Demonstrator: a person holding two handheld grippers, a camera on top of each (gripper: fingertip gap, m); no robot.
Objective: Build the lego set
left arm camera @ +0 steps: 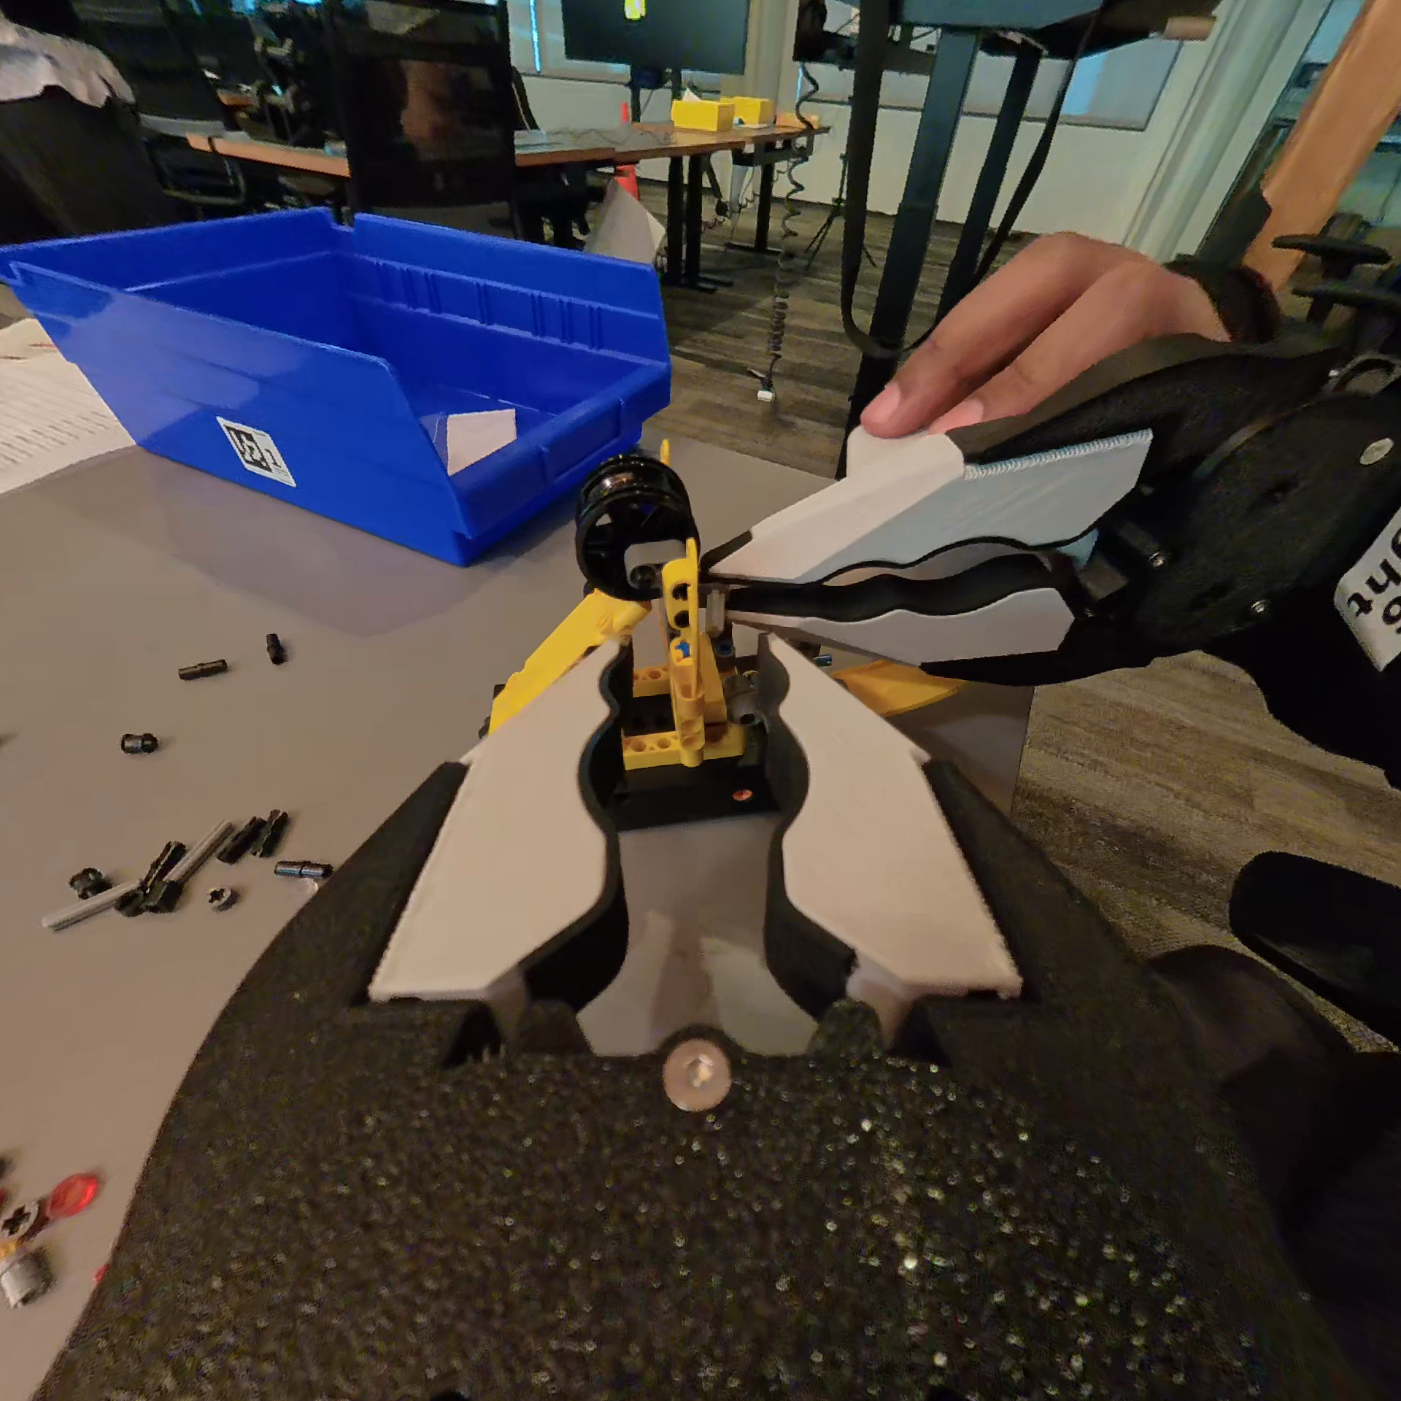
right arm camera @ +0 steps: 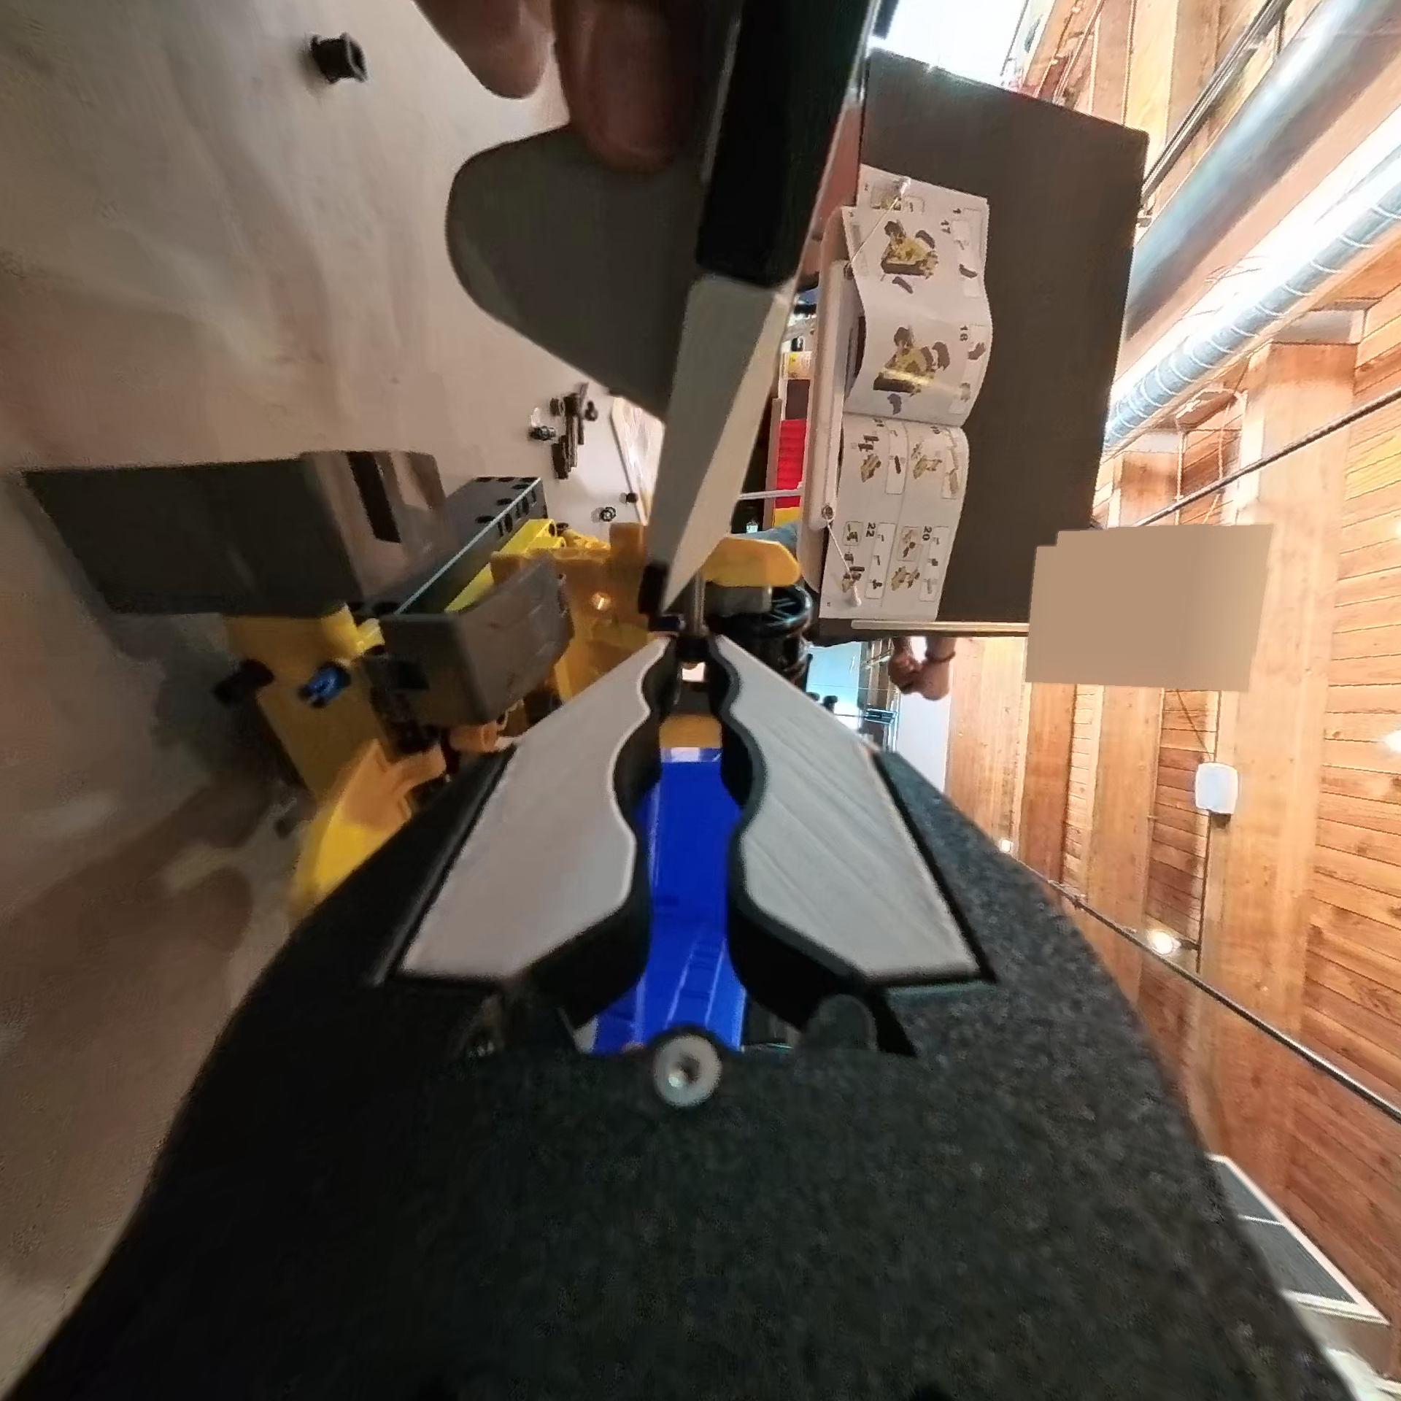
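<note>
A yellow and black brick model (left arm camera: 653,747) stands on the grey table (left arm camera: 341,682), with a black wheel (left arm camera: 633,523) at its far end. My left gripper (left arm camera: 690,667) is shut on the model's body, one finger on each side. My right gripper (left arm camera: 716,590) comes in from the right, held by a hand (left arm camera: 1046,333). It is shut on a thin grey axle (right arm camera: 697,606) beside an upright yellow beam (left arm camera: 680,599). In the right wrist view my right gripper (right arm camera: 686,648) pinches that axle against the model (right arm camera: 303,728). One finger (right arm camera: 705,424) of the left gripper reaches down to the same spot.
A blue bin (left arm camera: 227,356) stands on the table behind the model on the left. Several small black and grey pieces (left arm camera: 189,872) lie loose at the left. The table's right edge (left arm camera: 1023,728) is close to the model. An open instruction booklet (right arm camera: 910,364) stands beyond.
</note>
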